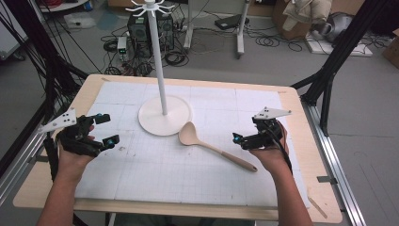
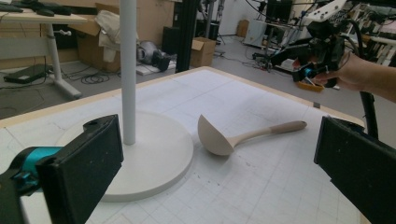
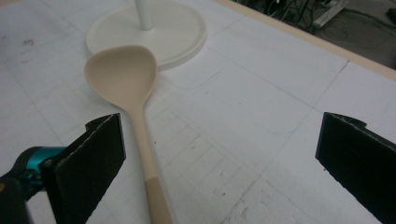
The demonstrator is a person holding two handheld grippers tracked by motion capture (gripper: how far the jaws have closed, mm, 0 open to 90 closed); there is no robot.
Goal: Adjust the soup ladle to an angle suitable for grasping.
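A beige ladle [image 1: 214, 148] lies on the white grid mat, its bowl next to the round base of a white hook stand [image 1: 164, 117] and its handle pointing toward the near right. My left gripper [image 1: 107, 129] hovers open at the mat's left side, well clear of the stand. In the left gripper view the ladle [image 2: 219, 137] and stand base [image 2: 159, 154] lie ahead of the open left gripper [image 2: 219, 179]. My right gripper [image 1: 245, 131] is open just right of the ladle handle. In the right gripper view the ladle [image 3: 123, 74] runs past the left jaw of the open right gripper [image 3: 224, 168].
The mat [image 1: 141, 174] covers a wooden table [image 1: 301, 141] with a bare rim. The stand's thin pole [image 1: 157, 56] rises to a ring of hooks. Black frame posts [image 1: 329, 70] flank the table. Cables and a computer tower [image 1: 141, 28] sit on the floor behind.
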